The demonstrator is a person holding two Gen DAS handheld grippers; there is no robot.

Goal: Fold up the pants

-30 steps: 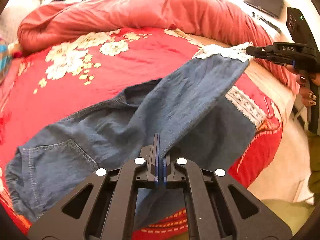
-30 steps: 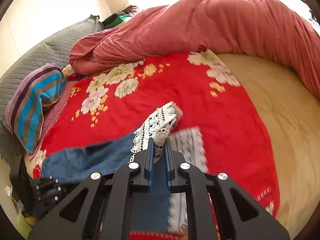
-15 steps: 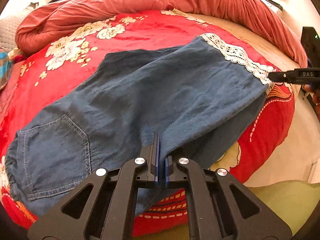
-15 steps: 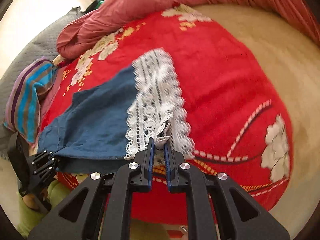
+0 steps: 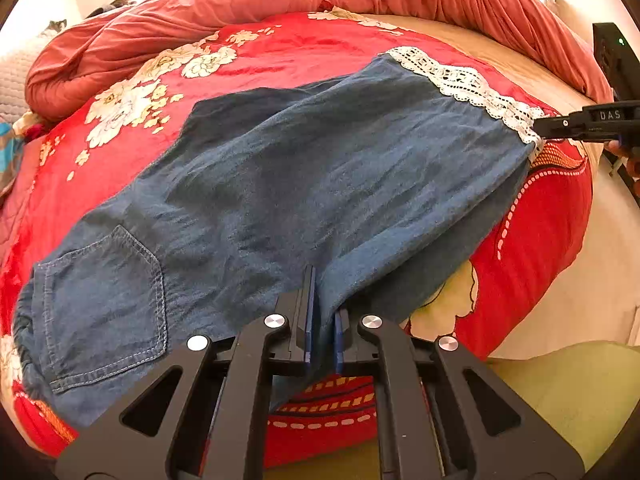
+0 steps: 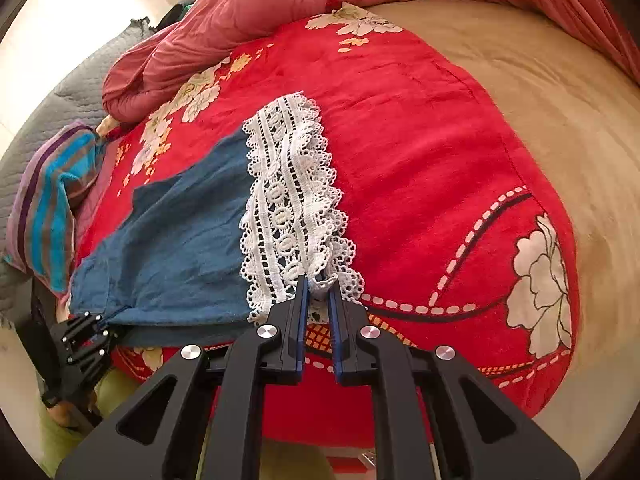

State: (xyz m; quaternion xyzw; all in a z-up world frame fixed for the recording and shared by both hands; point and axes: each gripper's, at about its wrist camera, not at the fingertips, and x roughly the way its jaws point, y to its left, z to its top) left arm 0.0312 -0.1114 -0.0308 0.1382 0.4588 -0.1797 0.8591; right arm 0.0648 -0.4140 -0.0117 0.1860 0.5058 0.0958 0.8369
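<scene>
Lying flat on red blanket (image 5: 304, 52): pants (image 5: 304, 176), both grippers clamped on.

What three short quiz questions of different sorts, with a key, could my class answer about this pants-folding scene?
1. True or false: the right gripper grips the lace hem of the pants.
2. Multiple choice: the back pocket in the left wrist view lies A) beside the lace, B) at the far left end of the denim, C) under the duvet.
3. Fill in: the left gripper is shut on the ____ fabric at the near edge.

Key: 1 true; 2 B; 3 denim. The pants lie spread on the red floral blanket.
</scene>
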